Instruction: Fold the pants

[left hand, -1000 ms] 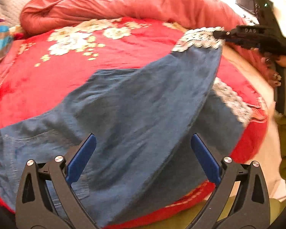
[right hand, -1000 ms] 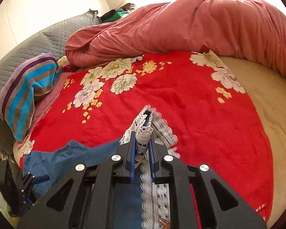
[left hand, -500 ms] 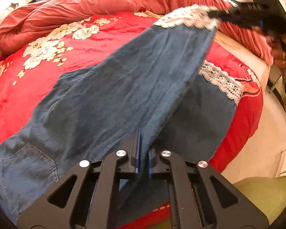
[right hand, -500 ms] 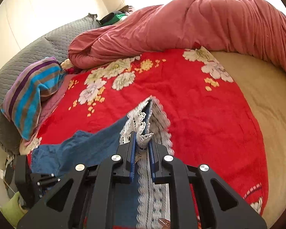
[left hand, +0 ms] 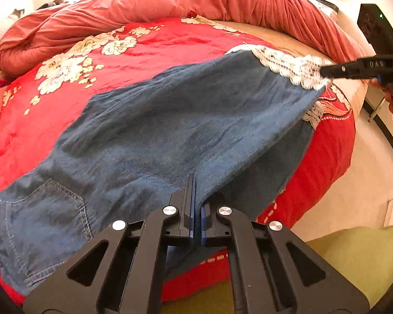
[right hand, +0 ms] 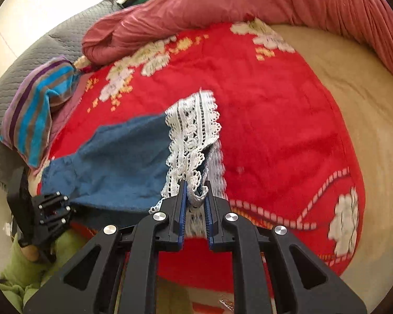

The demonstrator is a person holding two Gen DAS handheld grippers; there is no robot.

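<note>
mid-fold, lengthwise: pants (left hand: 175, 130) spread on the red blanket (left hand: 149, 41), waist toward the left, lace hem (left hand: 288, 65) toward the right, top leg lifted off the lower one along its near edge

left gripper (left hand: 195, 204) pressed together, pinching the denim edge near the crotch; right gripper (right hand: 194, 198) slightly parted in its own view, lace hem (right hand: 194, 136) bunched between the fingers (right hand: 181, 204) and hanging there, so likely pinching the hem, though grip looks loose; in the left view, tip buried in the lace at the leg end

probably the step of laying one leg over the other, cloth held taut between the two grips above the blanket

next calls for carrying both grips the same way across, keeping the leg stretched flat, lining hem with the hem (left hand: 313, 112) of the lower leg and seam with seam, then lowering before letting go; lace thin and slippery-looking, so firm hold needed on the right side or the end may drop crooked
</note>
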